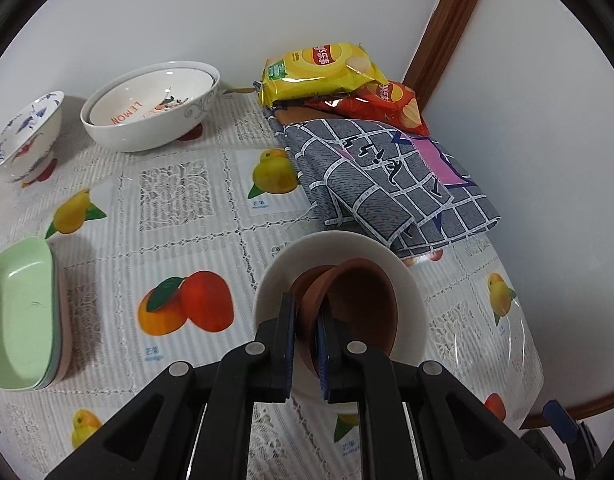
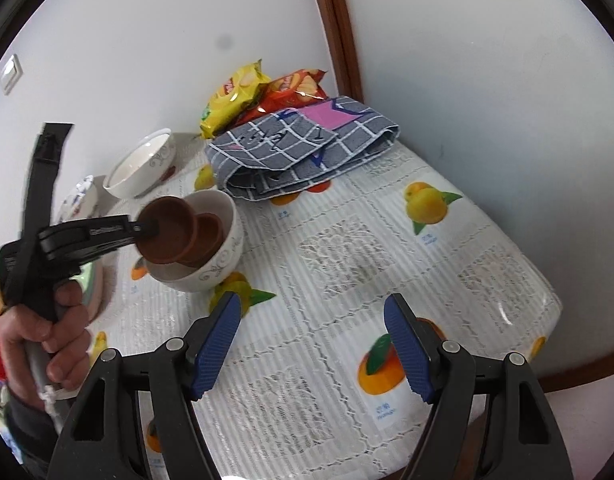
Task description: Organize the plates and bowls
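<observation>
Corner of a room. Two plain white walls (image 1: 187, 20) meet behind the table (image 2: 347, 280), the joint covered by a dark brown wooden trim strip (image 2: 339, 32) running upward. A white wall switch (image 2: 11, 74) sits on the left wall. A small grey smudge (image 2: 225, 43) marks the wall above. Table wears a white lace-pattern cloth printed with yellow and orange fruit, glossy at the right edge. Brown skirting (image 2: 579, 372) runs low along the right wall. Light is even, soft.
</observation>
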Demonstrator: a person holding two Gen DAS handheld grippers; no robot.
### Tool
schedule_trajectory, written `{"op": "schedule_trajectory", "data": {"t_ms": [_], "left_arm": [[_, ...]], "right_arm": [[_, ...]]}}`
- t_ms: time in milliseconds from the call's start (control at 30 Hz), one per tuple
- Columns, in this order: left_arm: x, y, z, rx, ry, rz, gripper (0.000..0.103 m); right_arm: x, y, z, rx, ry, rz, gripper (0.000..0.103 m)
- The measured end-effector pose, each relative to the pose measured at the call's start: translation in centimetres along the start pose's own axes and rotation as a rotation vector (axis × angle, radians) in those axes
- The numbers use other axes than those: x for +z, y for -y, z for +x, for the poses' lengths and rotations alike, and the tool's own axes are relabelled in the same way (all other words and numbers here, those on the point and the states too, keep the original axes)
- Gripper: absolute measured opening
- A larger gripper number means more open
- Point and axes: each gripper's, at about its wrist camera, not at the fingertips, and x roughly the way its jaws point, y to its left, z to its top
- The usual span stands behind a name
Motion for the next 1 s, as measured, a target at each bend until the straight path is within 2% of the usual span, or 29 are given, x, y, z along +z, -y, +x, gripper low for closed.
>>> {"op": "schedule_trajectory", "data": {"t_ms": [600, 1000], "left_arm": [[0.3, -0.5, 2.8, -0.047, -0.013, -0.085, 0.011], [0.0, -1.2, 3.3, -0.086, -0.028, -0.140, 0.011]], "right_arm": [[-0.1, -0.1, 1.7, -0.044, -0.032, -0.040, 0.074], [-0.4, -0.2, 1.9, -0.055, -0.048, -0.049, 0.074]]}}
